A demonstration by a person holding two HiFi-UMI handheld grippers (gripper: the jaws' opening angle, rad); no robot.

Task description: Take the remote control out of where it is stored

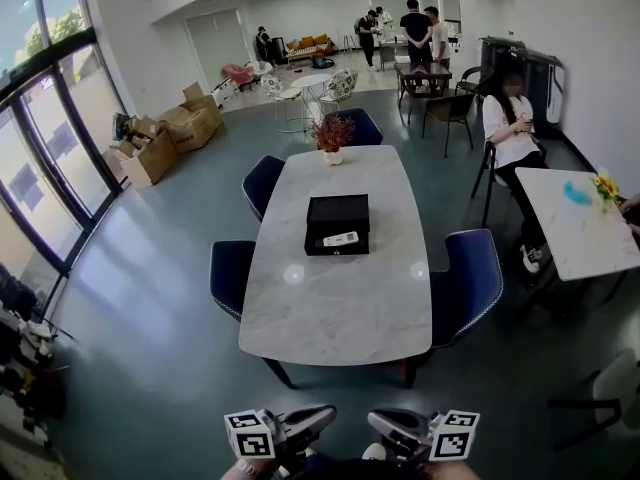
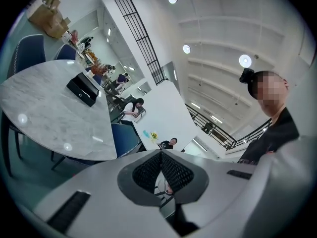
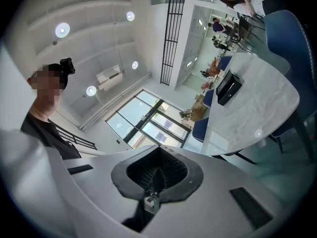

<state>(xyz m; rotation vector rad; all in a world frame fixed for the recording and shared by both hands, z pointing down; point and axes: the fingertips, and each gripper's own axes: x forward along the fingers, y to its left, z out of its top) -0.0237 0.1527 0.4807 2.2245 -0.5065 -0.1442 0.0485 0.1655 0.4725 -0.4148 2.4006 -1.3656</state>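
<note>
A black box (image 1: 337, 224) sits in the middle of a long marble table (image 1: 340, 308). A white remote control (image 1: 340, 238) lies in the box's near part. Both grippers are at the bottom edge of the head view, well short of the table's near end. The left gripper (image 1: 320, 416) has its pads pressed together with nothing between them (image 2: 161, 155). The right gripper (image 1: 380, 421) also looks shut and empty (image 3: 158, 173). The box (image 2: 82, 89) (image 3: 228, 88) shows small and far away in both gripper views.
Blue chairs (image 1: 468, 280) (image 1: 232, 276) stand along both sides of the table, and a potted plant (image 1: 332, 134) stands at its far end. A person (image 1: 510, 120) sits at the right by a second white table (image 1: 578, 226). Cardboard boxes (image 1: 168, 134) lie by the left windows.
</note>
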